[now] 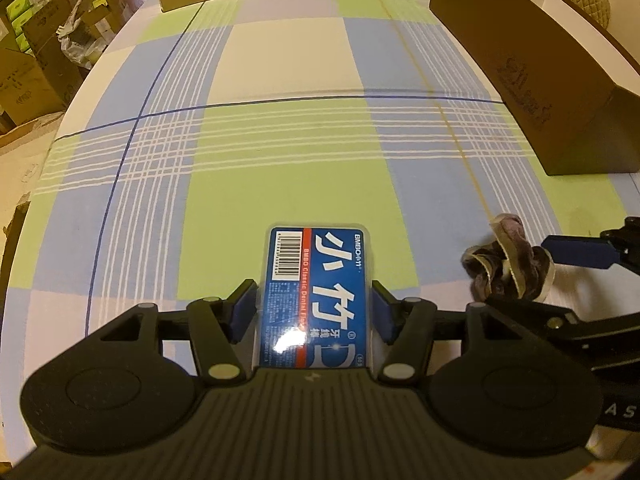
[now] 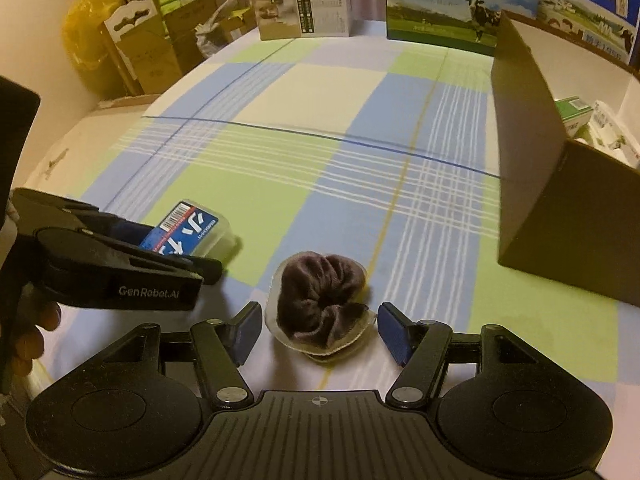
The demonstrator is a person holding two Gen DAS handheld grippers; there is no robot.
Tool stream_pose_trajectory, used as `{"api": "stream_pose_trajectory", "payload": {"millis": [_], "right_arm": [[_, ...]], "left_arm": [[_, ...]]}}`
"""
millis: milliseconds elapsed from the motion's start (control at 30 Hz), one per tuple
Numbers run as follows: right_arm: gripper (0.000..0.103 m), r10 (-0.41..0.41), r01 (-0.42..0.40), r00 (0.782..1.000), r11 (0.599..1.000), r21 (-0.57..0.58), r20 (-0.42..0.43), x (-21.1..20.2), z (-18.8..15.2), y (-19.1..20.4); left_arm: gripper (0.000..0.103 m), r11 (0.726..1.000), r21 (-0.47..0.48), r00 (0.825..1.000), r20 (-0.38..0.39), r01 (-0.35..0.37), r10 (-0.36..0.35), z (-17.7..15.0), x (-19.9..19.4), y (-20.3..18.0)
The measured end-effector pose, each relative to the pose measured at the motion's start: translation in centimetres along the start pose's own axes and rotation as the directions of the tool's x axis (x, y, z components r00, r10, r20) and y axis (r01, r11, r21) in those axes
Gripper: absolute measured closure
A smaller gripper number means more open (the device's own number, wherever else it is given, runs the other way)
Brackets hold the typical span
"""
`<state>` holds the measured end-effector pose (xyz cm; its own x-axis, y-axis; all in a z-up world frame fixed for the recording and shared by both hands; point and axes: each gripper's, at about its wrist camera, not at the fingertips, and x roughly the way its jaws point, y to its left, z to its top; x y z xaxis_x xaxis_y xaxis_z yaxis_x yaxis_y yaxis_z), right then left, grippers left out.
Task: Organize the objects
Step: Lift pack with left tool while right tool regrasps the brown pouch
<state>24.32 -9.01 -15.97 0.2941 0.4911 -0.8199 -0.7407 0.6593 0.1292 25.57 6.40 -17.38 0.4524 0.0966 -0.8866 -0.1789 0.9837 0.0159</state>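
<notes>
1. The left gripper [image 1: 314, 310] straddles a clear case of dental floss picks [image 1: 318, 296] with a blue label, a blue pad close against each long side; whether the pads press the case cannot be told.
2. From the right wrist view the same case [image 2: 190, 230] sits tilted above the checked tablecloth [image 2: 280, 184], its far end raised, near the table's near-left corner, with the left gripper [image 2: 172, 248] around it and part of a hand [image 2: 36, 328] showing behind the tool.
3. The right gripper [image 2: 318, 334] stands spread, its two blue pads on either side of a dark purple scrunchie [image 2: 322, 304] and clear of it.
4. The scrunchie lies on the cloth near the table's near edge, just to the right of the floss case; in the left wrist view it [image 1: 506, 264] appears beside one blue fingertip [image 1: 576, 252] of the right gripper.
5. A brown cardboard box [image 2: 560, 184] stands open along the table's right edge, with small packages visible inside it.
6. Along the far edge stand a beige product carton [image 2: 304, 4] toward the left and a milk carton case [image 2: 452, 4] printed with a cow toward the right.
</notes>
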Motion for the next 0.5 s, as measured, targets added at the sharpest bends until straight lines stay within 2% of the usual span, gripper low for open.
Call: {"api": "stream_pose_trajectory", "payload": {"millis": [167, 500], "right_arm": [[0.042, 0.002, -0.002, 1.000, 1.000, 0.025, -0.004, 0.8, 0.3, -0.5], [0.059, -0.034, 0.033, 0.999, 0.999, -0.007, -0.022, 1.8, 0.0, -0.5]], "left_arm": [[0.043, 1.000, -0.004, 1.000, 0.003, -0.001, 0.001, 0.1, 0.1, 0.3], [0.042, 1.000, 0.000, 1.000, 0.011, -0.002, 0.002, 0.3, 0.3, 0.2]]}}
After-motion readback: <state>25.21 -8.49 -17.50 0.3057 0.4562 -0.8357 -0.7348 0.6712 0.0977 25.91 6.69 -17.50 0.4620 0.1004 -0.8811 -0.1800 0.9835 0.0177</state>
